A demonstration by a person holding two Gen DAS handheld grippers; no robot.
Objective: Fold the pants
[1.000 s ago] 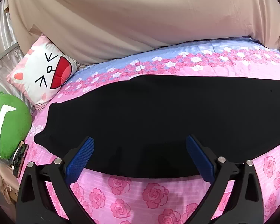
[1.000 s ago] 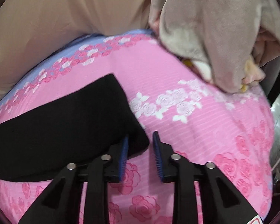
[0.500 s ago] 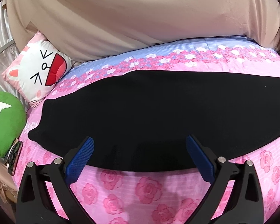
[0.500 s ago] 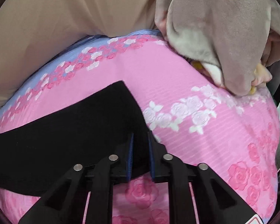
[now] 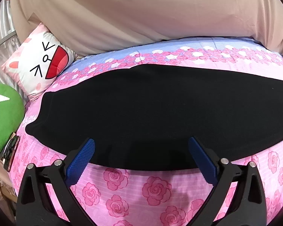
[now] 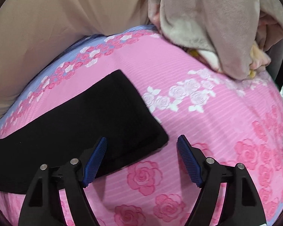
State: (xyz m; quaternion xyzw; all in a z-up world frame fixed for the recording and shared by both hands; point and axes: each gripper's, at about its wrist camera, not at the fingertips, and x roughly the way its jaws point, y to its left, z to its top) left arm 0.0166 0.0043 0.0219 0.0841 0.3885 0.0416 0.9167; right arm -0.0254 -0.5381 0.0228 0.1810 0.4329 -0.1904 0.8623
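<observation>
In the left wrist view the black pants (image 5: 156, 113) lie flat across the pink floral bedsheet (image 5: 156, 188), and the left gripper (image 5: 141, 150) hangs over their near edge, jaws spread wide and empty. In the right wrist view the right gripper (image 6: 141, 146) has just been opening; its 2 blue pads straddle the pants' (image 6: 84, 131) end corner without pressing it

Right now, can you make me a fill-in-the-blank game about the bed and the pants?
1. The pants lying flat on the bed are ____ in colour.
2. The flowers printed on the pink bedsheet are ____.
3. The round cushion below the cat-face pillow is ____.
4. The blue-padded jaws of the right gripper stand ____, with the pants' corner between them.

Missing words: black; roses; green; open
</observation>
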